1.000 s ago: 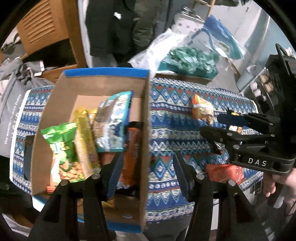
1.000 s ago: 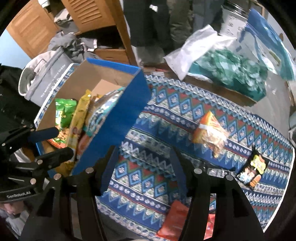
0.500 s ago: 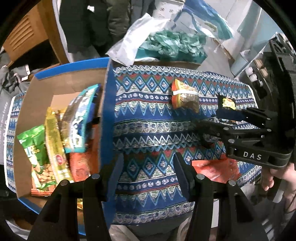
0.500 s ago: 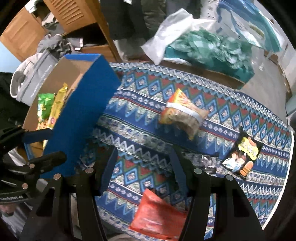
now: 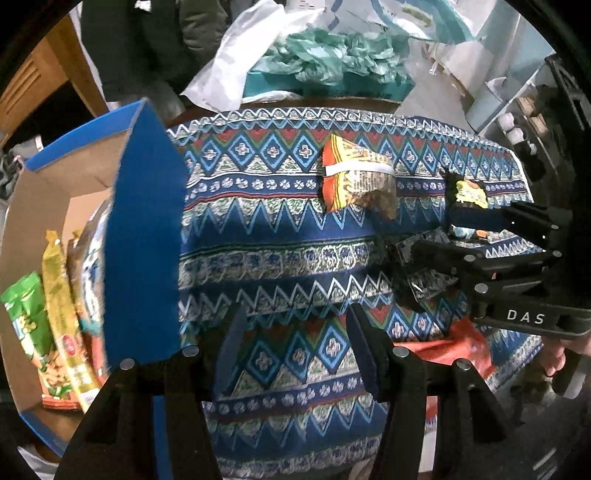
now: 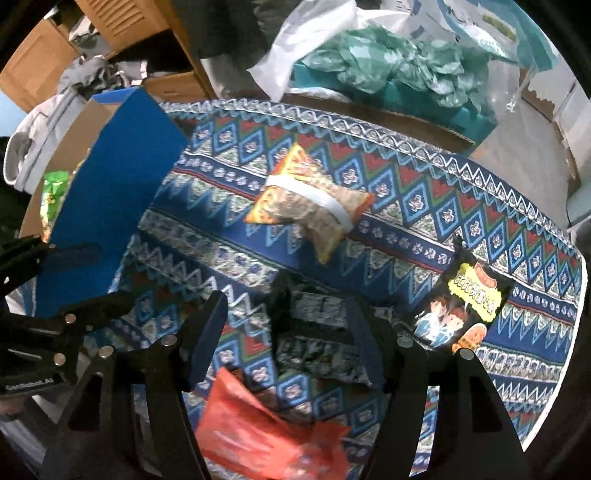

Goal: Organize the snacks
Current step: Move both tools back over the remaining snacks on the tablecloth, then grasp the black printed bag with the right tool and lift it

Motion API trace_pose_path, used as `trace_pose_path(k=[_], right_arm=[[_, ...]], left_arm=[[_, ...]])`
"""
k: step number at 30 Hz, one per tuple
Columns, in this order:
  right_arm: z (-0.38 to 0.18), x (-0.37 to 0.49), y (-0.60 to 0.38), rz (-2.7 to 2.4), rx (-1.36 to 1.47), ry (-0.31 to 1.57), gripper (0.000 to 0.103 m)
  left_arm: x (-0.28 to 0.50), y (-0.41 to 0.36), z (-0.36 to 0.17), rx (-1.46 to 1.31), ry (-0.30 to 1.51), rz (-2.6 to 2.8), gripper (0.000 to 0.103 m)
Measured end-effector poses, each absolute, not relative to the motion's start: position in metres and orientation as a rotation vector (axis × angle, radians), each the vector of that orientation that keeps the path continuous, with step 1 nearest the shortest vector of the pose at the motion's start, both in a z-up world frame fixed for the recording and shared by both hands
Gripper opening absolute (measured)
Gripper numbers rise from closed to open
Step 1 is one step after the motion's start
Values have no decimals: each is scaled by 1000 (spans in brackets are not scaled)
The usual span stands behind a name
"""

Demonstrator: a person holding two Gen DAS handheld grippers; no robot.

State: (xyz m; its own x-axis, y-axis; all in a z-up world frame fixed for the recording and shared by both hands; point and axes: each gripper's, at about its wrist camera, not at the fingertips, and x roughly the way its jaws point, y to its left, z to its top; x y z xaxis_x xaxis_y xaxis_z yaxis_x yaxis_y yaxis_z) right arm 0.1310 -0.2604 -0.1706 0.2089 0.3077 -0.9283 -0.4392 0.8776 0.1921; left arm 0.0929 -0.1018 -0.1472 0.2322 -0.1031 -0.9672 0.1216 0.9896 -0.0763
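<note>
A blue cardboard box (image 5: 144, 236) at the table's left holds several snack bags, among them a green one (image 5: 26, 317) and a yellow one (image 5: 62, 306). On the patterned cloth lie an orange snack bag (image 6: 306, 203), a dark silvery packet (image 6: 317, 325), a black cartoon bag (image 6: 469, 306) and a red bag (image 6: 273, 435). My left gripper (image 5: 295, 350) is open and empty over the cloth, right of the box. My right gripper (image 6: 288, 339) is open and empty just above the dark packet; it also shows in the left wrist view (image 5: 424, 236).
A teal box with green crumpled plastic (image 6: 388, 70) and a white bag (image 6: 295, 48) stand behind the table. Wooden furniture (image 6: 122, 22) and grey clothing (image 6: 44, 122) are at the back left. The table's front edge is close below both grippers.
Both grippers have moved right, away from the box and over the cloth. The right gripper has come down toward the dark packet. Both stay open.
</note>
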Motion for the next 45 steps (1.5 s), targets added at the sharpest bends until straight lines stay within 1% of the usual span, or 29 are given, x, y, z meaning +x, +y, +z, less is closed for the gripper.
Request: trace_pose_path(k=[13,22,31,34,39,41,43,45], right_arm=[[-219,161,-273,586,-22,1331,68],[-232,171,-288,591,11,1376,68],[-230,155,-311,564,28,1401,69],[-227,144,-315,553,8,1399,73],[-217,130,-322,530,-42,1372,73],[-208,124,-326,538,-82,1340,73],[-200,116,-329,555,-138,1311,74],[-195,105,-330,581,-232,1291,74]], left_arm=[[121,-110,-177,10,1375,-124,57],[126,-114,-188,28,1396,-138,57],[119,-117,-184,25,1396,-157,57],[114,-123,-180,48,1390,-171,58],[107,-127,-176,62,1381,-181,58],[105,-126,-175,60,1378,-180,59],[104,-126,-174,61,1375,-179,63],[103,-125,-174,63,1373,-177,63]])
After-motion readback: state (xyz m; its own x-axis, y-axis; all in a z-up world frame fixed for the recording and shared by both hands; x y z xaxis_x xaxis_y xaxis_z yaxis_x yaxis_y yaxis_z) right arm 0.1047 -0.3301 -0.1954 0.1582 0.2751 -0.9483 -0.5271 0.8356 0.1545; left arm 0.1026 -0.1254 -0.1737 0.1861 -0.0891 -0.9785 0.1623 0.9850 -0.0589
